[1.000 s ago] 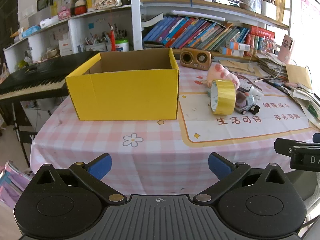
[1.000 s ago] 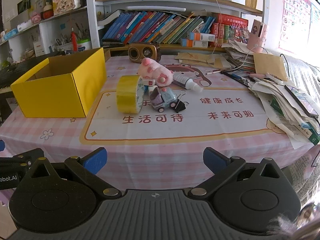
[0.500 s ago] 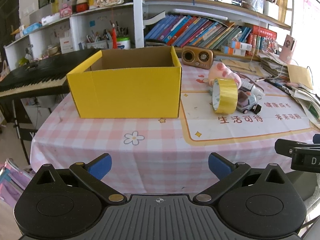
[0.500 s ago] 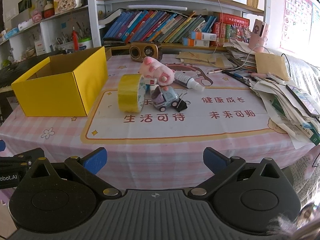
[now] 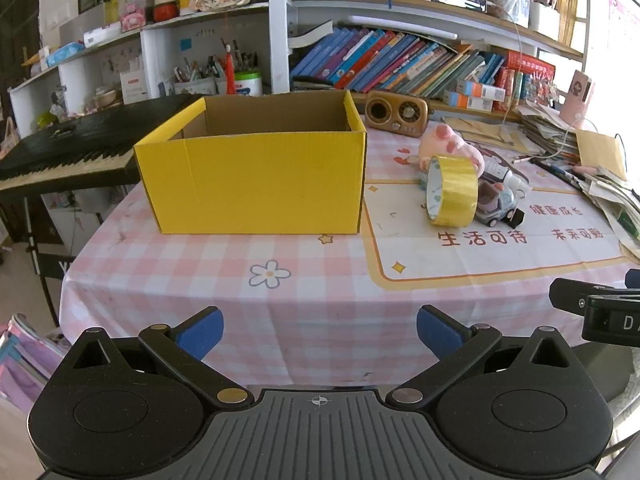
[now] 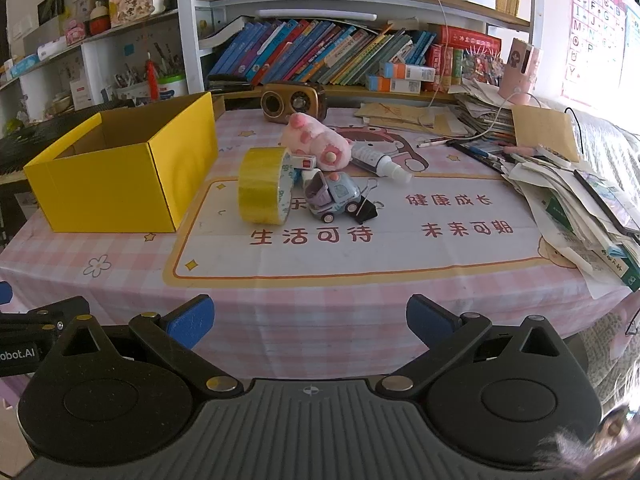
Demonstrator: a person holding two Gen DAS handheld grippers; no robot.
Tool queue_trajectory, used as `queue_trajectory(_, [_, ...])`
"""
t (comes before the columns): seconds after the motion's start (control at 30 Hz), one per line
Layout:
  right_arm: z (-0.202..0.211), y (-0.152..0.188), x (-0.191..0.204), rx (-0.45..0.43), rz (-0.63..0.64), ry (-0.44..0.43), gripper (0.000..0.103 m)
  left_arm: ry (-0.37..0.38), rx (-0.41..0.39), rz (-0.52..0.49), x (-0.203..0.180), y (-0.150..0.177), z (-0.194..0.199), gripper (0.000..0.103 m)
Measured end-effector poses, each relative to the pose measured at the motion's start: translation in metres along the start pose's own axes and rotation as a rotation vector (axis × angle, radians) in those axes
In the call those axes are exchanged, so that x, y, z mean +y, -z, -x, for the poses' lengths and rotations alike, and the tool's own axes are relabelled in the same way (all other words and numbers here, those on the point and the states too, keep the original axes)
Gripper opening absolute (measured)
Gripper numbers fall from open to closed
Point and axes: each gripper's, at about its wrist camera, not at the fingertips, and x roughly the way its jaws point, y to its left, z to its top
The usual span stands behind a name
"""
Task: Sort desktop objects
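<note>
The white mat (image 6: 400,248) on the tabletop carries red Chinese characters in two rows. The row toward the near edge reads 生活可待 (image 6: 311,235) and 未来可期 (image 6: 467,229); above it, toward the right side, stands 健康成长 (image 6: 448,199). On the left gripper's body (image 6: 18,354), seen at the left border of the right wrist view, white letters read "obot.AI". On the wall at the far right hangs an alphabet poster (image 6: 592,20) with letters such as A, E, I, N.

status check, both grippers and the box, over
Left gripper open, empty. Right gripper open, empty. Yellow box open; tape roll, toy truck beside it. Path unobstructed.
</note>
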Motion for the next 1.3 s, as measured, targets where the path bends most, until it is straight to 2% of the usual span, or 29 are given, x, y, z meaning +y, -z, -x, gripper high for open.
queue_trajectory(0.33, [0.002, -0.003, 0.000, 0.002, 0.011, -0.017, 0.103, 0.002, 0.014, 0.015, 0.004, -0.001, -0.002, 0.103])
queue_trajectory(1.3, [0.011, -0.005, 0.004, -0.017, 0.038, -0.045, 0.103, 0.018, -0.013, 0.000, 0.000, -0.003, 0.004, 0.103])
